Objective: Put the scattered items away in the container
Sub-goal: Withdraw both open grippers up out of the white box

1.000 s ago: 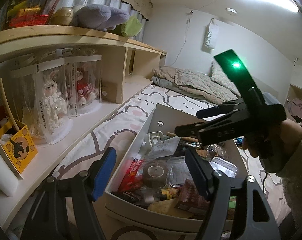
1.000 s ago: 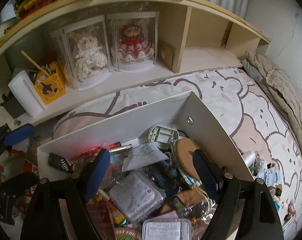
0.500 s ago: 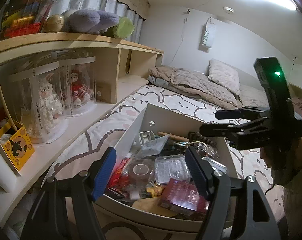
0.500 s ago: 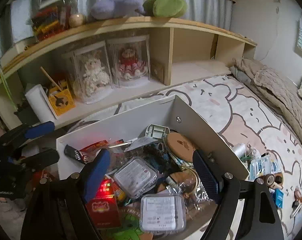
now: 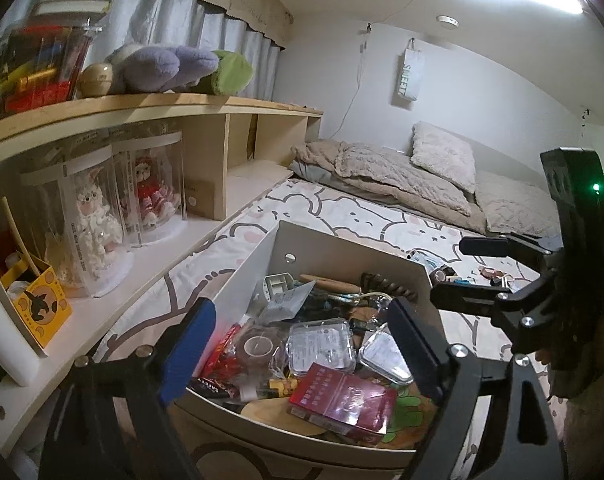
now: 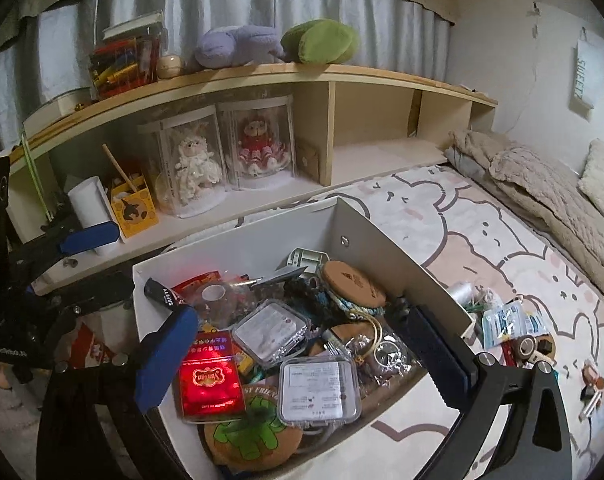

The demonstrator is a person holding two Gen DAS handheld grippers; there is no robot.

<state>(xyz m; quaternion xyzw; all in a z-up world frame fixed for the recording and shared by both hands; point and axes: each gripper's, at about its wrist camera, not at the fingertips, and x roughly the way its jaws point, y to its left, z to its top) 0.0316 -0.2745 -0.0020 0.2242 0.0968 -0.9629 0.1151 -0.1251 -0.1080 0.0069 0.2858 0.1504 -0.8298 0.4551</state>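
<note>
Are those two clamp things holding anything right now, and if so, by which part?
Nothing is held. The left gripper and the right gripper both stand open with empty gaps, above the white container full of clutter.

- Left gripper (image 5: 298, 344) is held level, pointing forward, its blue-padded fingers (image 5: 188, 348) spread wide with nothing between them.
- Right gripper (image 6: 302, 354) tips downward, wide apart too, nothing gripped.
- In the left camera the right gripper (image 5: 467, 274) sits off to the right, fingers parted, a hand (image 5: 549, 356) around its handle.
- The right camera catches the left gripper (image 6: 90, 258) at its left edge, fingers apart.
</note>
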